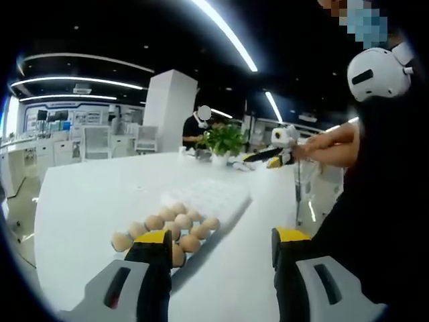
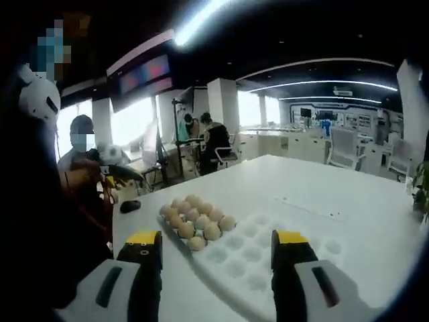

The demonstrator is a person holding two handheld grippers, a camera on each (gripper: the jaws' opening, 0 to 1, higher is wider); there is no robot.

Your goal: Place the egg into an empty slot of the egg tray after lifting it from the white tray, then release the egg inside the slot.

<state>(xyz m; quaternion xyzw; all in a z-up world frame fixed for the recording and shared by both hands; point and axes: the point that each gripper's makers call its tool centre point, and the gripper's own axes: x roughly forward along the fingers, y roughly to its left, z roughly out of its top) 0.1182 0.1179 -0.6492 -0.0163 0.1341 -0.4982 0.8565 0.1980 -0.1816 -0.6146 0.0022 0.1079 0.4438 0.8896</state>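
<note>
Looking down my left gripper [image 1: 220, 249], I see both yellow-tipped jaws spread wide apart with nothing between them; released, hovering above the white table [image 1: 87, 201]. Past the left jaw lies the white egg tray [image 1: 218, 198], long side running away from me. Brown eggs [image 1: 175, 225] are bunched at the near end of it, some rows deep; the far end has bare slots. The nearest eggs sit partly behind the left jaw tip. I can't pick out a separate white tray here, so the eggs I see are all in the slotted one.

My right gripper [image 2: 218, 249] is the same: jaws parted, nothing held, above the table [image 2: 348, 194]. The egg tray [image 2: 268, 261] lies between and beyond the jaws, the eggs [image 2: 198, 218] clustered at its far-left end, and empty slots [image 2: 251, 251] filling the near part, right between the jaw tips.

In the left gripper view a person's hand [image 1: 332, 144] at right holds another yellow-and-black tool [image 1: 268, 155], near a potted plant [image 1: 223, 141] at the table's far edge. A white headset [image 1: 377, 72] shows at upper right. In the right gripper view people sit at desks [image 2: 208, 144] in the background, and a small dark object [image 2: 129, 206] lies at the table's left edge.
</note>
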